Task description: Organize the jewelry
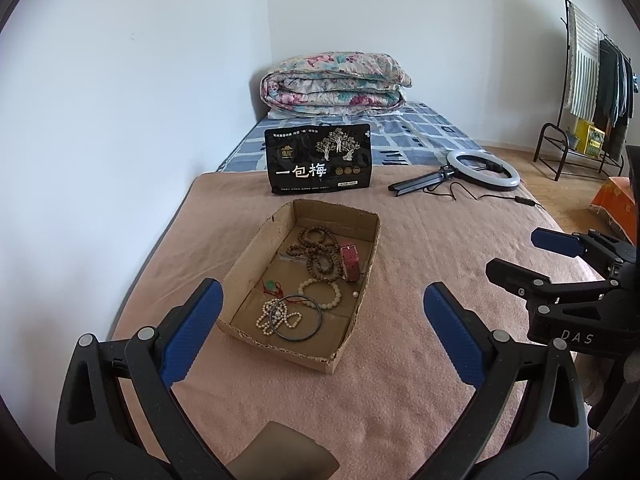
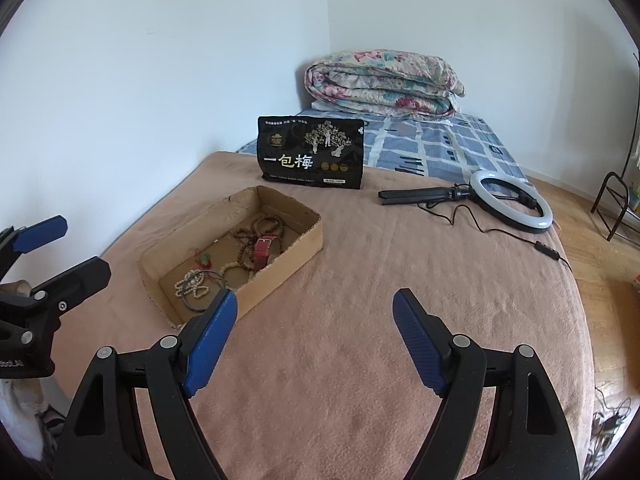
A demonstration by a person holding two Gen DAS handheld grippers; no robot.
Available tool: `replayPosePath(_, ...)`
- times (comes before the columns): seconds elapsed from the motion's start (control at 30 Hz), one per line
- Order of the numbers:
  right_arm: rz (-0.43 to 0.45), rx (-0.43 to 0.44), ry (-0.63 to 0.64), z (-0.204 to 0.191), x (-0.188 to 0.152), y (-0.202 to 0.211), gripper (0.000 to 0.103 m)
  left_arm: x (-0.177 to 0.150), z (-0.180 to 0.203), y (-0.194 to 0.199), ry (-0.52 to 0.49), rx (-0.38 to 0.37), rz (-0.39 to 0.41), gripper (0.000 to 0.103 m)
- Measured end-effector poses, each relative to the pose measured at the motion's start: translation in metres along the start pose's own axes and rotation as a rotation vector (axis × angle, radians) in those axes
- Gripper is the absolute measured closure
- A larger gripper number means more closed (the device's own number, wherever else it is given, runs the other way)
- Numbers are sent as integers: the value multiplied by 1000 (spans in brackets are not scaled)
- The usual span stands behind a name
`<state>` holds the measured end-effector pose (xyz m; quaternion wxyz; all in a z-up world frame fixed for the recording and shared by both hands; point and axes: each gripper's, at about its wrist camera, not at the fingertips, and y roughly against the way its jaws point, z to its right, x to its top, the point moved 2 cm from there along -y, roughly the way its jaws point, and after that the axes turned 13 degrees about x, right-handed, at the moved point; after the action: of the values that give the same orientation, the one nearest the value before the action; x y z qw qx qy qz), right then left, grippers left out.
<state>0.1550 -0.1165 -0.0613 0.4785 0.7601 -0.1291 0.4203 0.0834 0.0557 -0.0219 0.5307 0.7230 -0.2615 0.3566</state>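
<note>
A shallow cardboard tray (image 1: 256, 240) (image 2: 296, 240) lies on the pink blanket. It holds brown wooden bead strands (image 1: 318, 252) (image 2: 260, 226), a red watch strap (image 1: 350, 266) (image 2: 262, 254), a cream bead bracelet (image 1: 320, 294), a white pearl strand (image 1: 276, 318) (image 2: 192, 286), a dark metal bangle (image 1: 296, 318) and a green pendant on red cord (image 1: 272, 285) (image 2: 205, 258). My left gripper (image 1: 320, 332) is open and empty, just short of the tray's near end. My right gripper (image 2: 314, 344) is open and empty over bare blanket to the right of the tray.
A black snack bag (image 1: 320, 162) (image 2: 312, 154) stands behind the tray. A ring light on a folded tripod (image 1: 480, 172) (image 2: 508, 196) lies at the right with its cable. A folded floral quilt (image 1: 332, 84) sits at the bed's head. A clothes rack (image 1: 592, 80) stands far right.
</note>
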Motion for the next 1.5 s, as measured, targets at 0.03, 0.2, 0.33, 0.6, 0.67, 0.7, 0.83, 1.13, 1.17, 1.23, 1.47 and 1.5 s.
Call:
replayPosePath(0.03, 0, 0, 0, 0, 0, 0, 23, 0, 0, 0, 0, 0, -1, 1)
replayPosePath(0.2, 0, 1, -1, 0, 0, 0, 23, 0, -1, 0, -1, -1, 0, 1)
replayPosePath(0.33, -2, 1, 0, 0, 0, 0, 23, 0, 0, 0, 0, -2, 1, 1)
replayPosePath(0.6, -5, 2, -4, -2, 0, -2, 23, -1, -1, -2, 5, -2, -1, 1)
replayPosePath(0.67, -3, 3, -5, -3, 1, -2, 23, 0, -1, -2, 5, -1, -1, 1)
replayPosePath(0.7, -3, 4, -5, -4, 1, -2, 23, -1, 0, -2, 5, -1, 0, 1)
replayPosePath(0.83, -5, 3, -3, -4, 0, -1, 23, -1, 0, -2, 6, -1, -1, 1)
replayPosePath(1.13, -4, 5, -6, -3, 1, -2, 23, 0, -1, -2, 5, -1, -2, 1)
replayPosePath(1.17, -4, 4, -6, -3, 1, -2, 23, 0, 0, -2, 6, -1, -2, 1)
replayPosePath(1.23, -4, 5, -5, -4, 1, -2, 23, -1, 0, -2, 9, -2, -3, 1)
replayPosePath(1.47, -4, 4, -9, -3, 1, -2, 23, -5, -1, -4, 5, -7, -7, 1)
replayPosePath(1.5, -4, 4, -8, -3, 1, -2, 23, -5, -2, -4, 6, -7, -7, 1)
